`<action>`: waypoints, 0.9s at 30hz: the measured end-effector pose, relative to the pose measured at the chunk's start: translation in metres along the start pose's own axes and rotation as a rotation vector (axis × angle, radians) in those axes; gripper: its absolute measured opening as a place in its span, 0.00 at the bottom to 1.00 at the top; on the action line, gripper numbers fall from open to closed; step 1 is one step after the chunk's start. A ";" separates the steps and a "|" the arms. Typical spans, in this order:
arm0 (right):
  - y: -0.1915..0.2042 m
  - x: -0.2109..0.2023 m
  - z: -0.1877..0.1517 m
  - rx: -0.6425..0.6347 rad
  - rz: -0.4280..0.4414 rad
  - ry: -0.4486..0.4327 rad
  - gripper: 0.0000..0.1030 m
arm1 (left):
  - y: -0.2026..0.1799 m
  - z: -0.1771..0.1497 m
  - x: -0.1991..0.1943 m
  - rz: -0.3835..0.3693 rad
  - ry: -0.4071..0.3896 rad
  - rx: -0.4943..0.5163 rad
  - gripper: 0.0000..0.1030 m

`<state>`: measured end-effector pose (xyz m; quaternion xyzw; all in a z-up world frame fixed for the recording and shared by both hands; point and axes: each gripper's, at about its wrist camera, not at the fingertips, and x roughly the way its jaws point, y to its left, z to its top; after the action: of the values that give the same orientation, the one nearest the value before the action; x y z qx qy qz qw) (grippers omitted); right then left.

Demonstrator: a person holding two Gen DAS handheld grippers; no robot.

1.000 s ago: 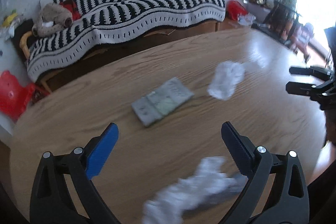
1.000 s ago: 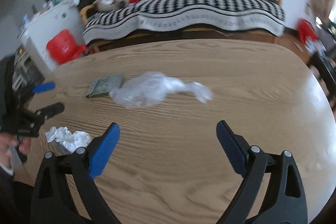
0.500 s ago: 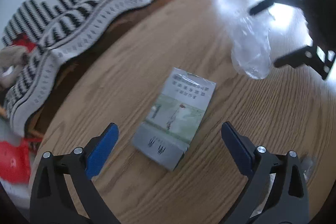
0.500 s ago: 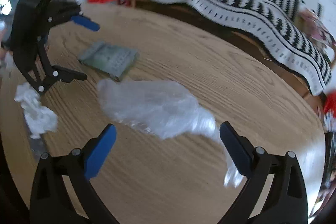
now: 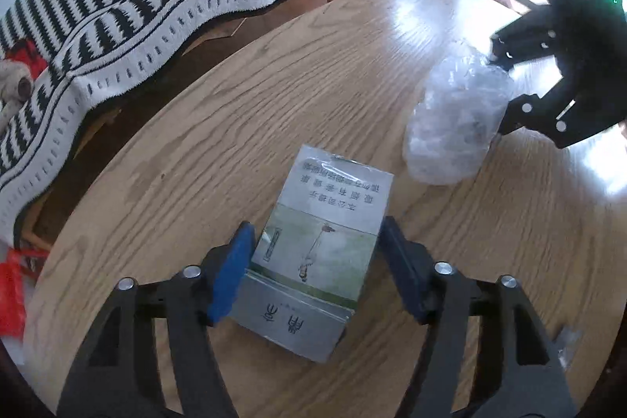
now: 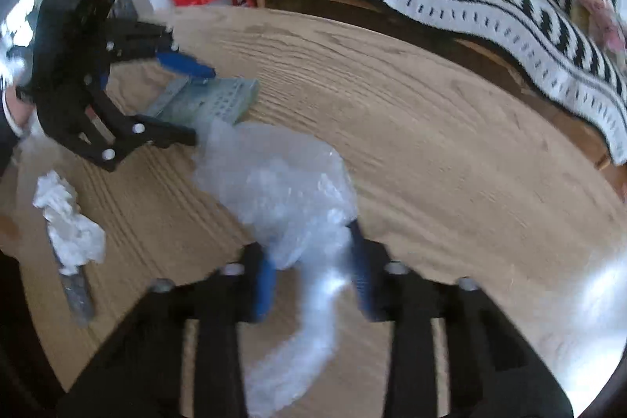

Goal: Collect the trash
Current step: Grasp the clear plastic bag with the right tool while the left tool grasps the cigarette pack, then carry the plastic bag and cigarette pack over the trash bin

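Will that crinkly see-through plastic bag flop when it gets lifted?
Probably. The crumpled clear plastic bag looks thin and wrinkled, so it should sag. It likely weighs little. The right gripper has just been closing its jaws on it, bunching it.

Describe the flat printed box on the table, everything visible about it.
The box is a flat grey-green carton, seemingly film-wrapped, printed with characters and a small figure. It lies face up on the wooden table, beside the clear plastic wrap. The left gripper has just been closing; its blue pads flank the box's long sides.
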<state>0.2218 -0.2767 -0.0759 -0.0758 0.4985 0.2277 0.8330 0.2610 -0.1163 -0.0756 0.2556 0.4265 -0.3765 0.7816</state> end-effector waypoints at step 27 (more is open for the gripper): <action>-0.020 -0.289 -0.333 0.673 -0.413 -0.236 0.24 | -0.267 0.063 -0.104 -0.014 -0.173 -0.071 0.59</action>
<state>-0.1495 -0.4997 0.0091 0.1288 0.4207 -0.1128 0.8909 0.0386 -0.2796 0.0241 0.1914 0.3724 -0.3873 0.8214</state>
